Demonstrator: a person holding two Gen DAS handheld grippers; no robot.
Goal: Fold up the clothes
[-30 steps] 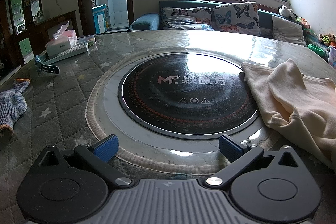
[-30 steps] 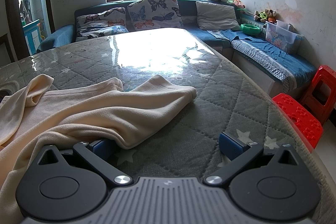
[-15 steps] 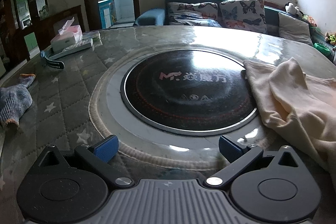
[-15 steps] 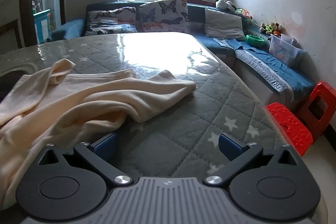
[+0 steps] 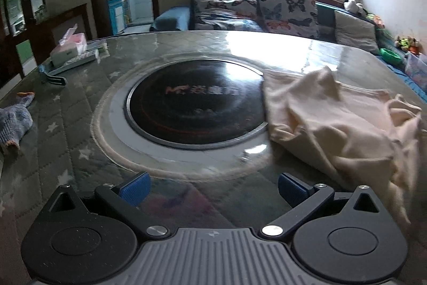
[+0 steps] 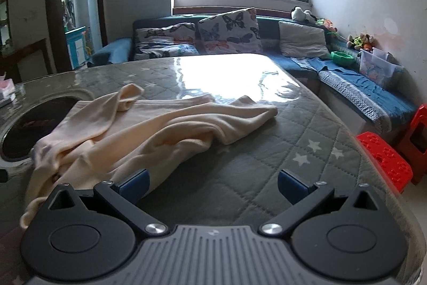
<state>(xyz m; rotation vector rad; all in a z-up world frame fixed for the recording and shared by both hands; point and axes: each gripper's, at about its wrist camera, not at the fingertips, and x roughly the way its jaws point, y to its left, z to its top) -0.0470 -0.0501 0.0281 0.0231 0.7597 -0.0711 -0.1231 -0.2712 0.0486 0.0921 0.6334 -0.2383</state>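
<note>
Lying rumpled on the quilted table cover (image 6: 267,167), the cream garment (image 6: 149,130) is a loose heap, not a flat or squared shape: ridges run across its middle, one narrow part curls up at the far side, and a corner stretches out to the right. Right gripper (image 6: 212,182): jaws spread wide, nothing between them; the near hem of the cloth lies against the outside of the left blue pad, while bare cover fills the gap ahead. Left gripper (image 5: 213,184): jaws likewise spread and empty, low over the table; the garment (image 5: 333,122) sits ahead and to the right of the right-hand jaw, its far edge overlapping the rim of the black round cooktop (image 5: 192,106) straight ahead of the jaws. Whether any fold has gone into the cloth cannot be read from this heap; it fits cloth waiting to be spread as well as cloth mid-handling. Judgement on doing the fold well: the fabric looks soft and limp, so it will sag and drag if pinched in the bulk. Better to take a single layer at an edge or corner, one grip each side, well apart, and draw the cloth taut and flat before turning anything over. Hazard: grabbing two layers at once. Off to the left of the left jaws, a knitted sock (image 5: 13,122) and a tissue box (image 5: 69,47) lie well clear.
</note>
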